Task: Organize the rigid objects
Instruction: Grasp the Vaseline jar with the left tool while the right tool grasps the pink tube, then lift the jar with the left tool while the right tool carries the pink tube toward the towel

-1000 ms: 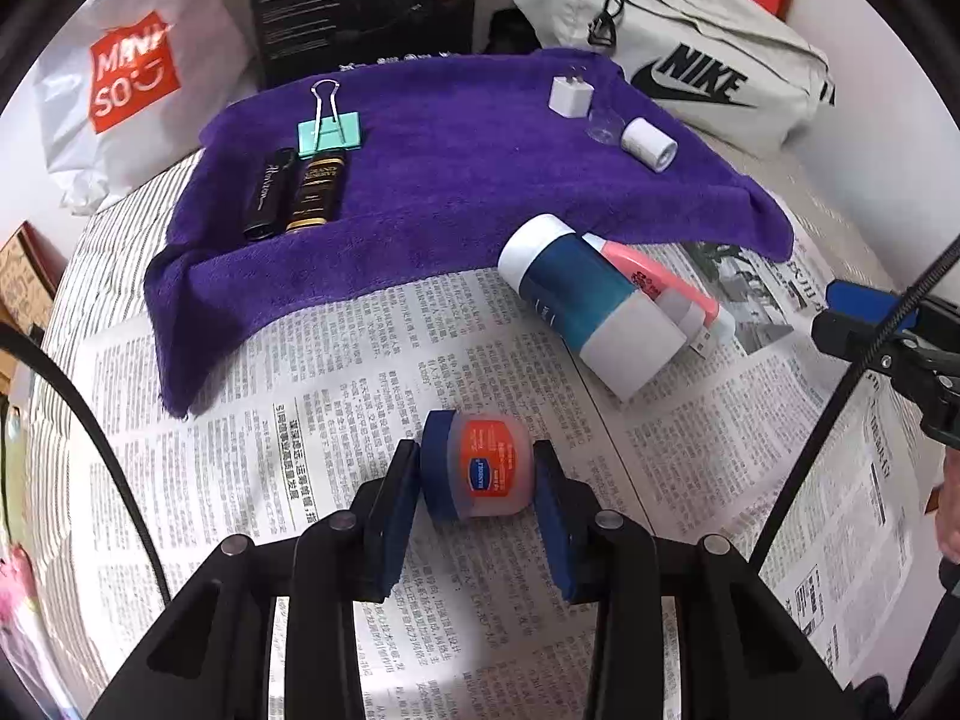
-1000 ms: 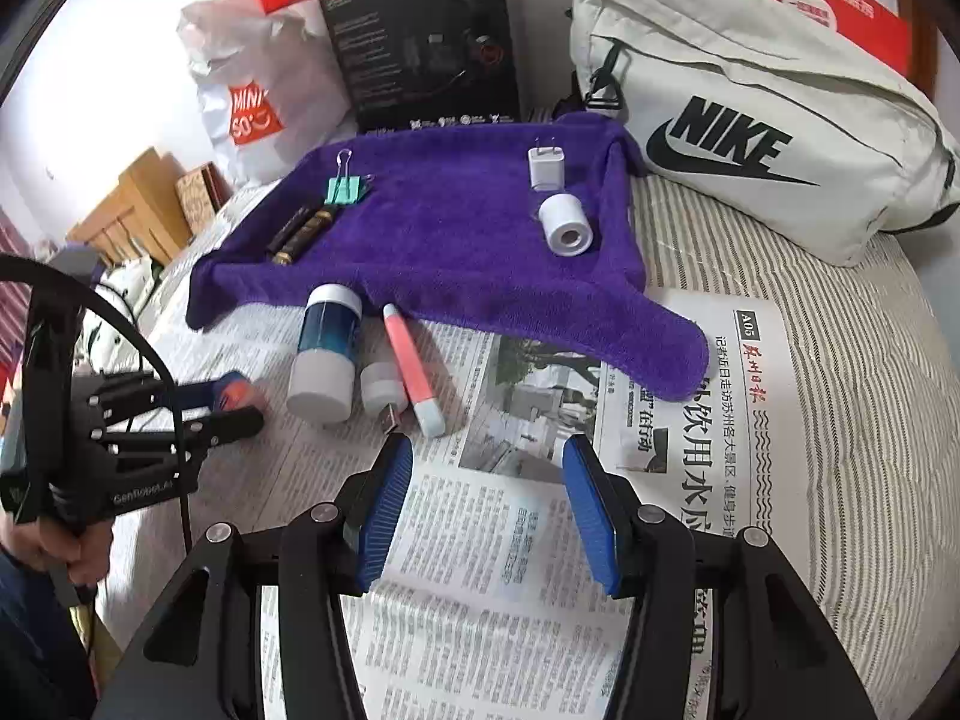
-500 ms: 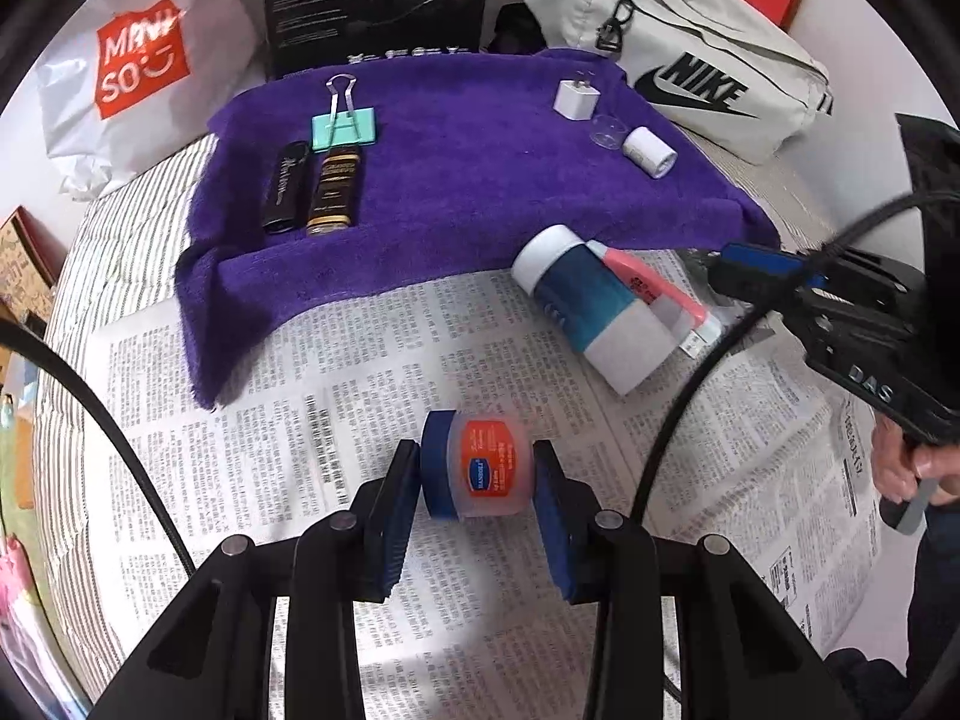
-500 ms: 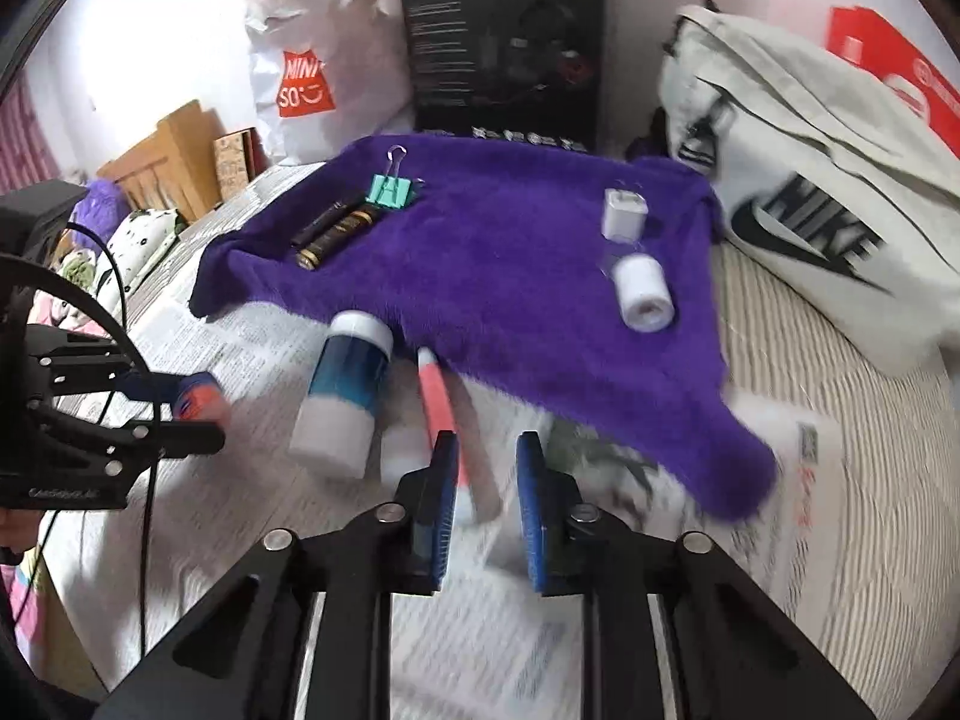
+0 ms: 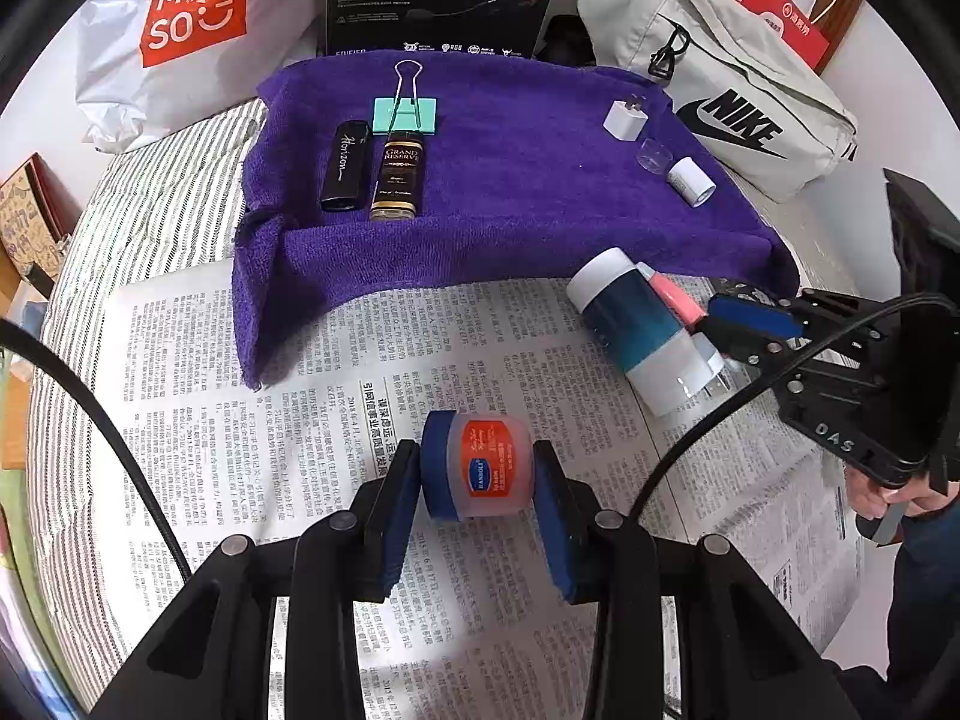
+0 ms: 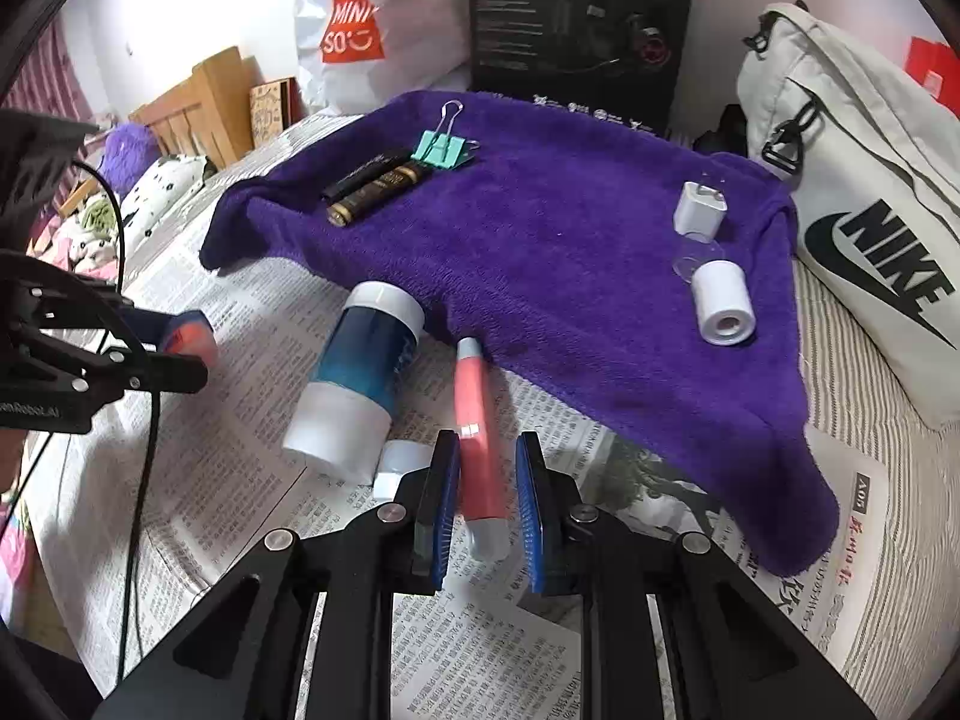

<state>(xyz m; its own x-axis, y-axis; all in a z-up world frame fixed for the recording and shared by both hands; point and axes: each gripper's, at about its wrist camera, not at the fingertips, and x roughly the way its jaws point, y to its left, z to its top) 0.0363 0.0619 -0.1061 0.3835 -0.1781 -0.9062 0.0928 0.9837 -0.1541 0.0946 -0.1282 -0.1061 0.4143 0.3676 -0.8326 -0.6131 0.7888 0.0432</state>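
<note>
Left tongs (image 5: 477,474) clamp the small jar (image 5: 480,465); right tongs (image 6: 487,489) nearly together, the pink tube (image 6: 477,432) between them.

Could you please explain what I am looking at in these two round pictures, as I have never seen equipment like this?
There is no robot: a person holds two hand-held grippers, each with a wide-angle camera looking along its jaws. In the left view, the left gripper is shut on a small jar. In the right view, the right gripper has just closed on a pink tube. Both are over newspaper. Beside the tube lies a blue bottle. Behind, a purple towel carries a binder clip, two dark tubes and a white plug.
</note>
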